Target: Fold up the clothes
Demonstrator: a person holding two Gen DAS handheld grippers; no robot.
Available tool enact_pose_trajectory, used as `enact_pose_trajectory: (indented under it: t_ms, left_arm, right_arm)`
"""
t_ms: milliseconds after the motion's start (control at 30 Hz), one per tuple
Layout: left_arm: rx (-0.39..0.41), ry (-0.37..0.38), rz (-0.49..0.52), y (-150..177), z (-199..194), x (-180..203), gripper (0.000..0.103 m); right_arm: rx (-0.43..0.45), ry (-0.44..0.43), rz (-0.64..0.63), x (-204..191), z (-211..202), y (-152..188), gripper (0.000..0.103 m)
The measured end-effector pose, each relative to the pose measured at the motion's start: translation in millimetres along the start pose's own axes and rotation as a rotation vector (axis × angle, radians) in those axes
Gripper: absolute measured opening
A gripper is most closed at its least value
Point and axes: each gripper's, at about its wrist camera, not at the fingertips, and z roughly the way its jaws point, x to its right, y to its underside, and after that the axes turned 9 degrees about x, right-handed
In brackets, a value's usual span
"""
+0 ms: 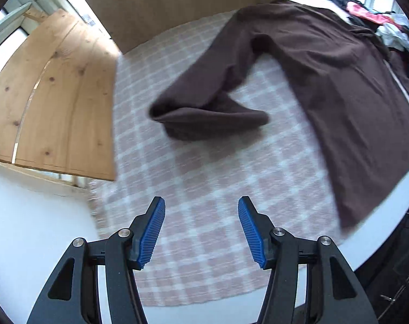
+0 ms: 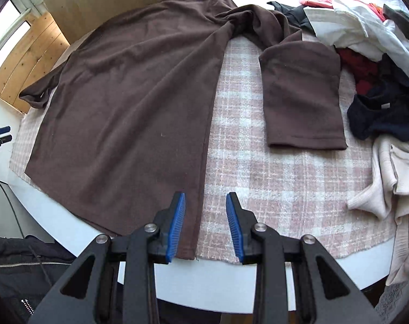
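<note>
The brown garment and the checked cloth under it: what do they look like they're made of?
Brown garment: looks like soft fleece or brushed knit, matte, with a fuzzy nap and lint specks; the exact fibre is unclear. Checked cloth: seems a coarse woven, tweed-like fabric in pink and white, with visible thread texture and a frayed edge.

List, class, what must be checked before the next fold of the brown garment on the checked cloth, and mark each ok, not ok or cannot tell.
1. Left gripper empty, jaws apart: ok.
2. Right gripper empty over the hem edge: ok.
3. Brown garment body lies flat: ok.
4. Left sleeve straightened: not ok, its end is doubled over.
5. Right sleeve laid flat: ok.
6. Clothes pile clear of the garment: not ok, it touches near the collar.
</note>
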Motion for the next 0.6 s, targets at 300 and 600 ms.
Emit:
enact_pose_trajectory:
  t_ms: [300, 600]
  left_arm:
    - [-0.085, 0.226, 0.133, 38.2, 32.3, 117.8, 0.054]
    - [-0.083, 0.249, 0.249, 38.9, 26.4, 153.0, 0.054]
  right_arm:
    - [-0.014, -0.001, -0.011, 4.4, -0.7, 45.4, 0.031]
    - [0.013, -0.022, -0.133, -13.1, -8.4, 61.0, 0.031]
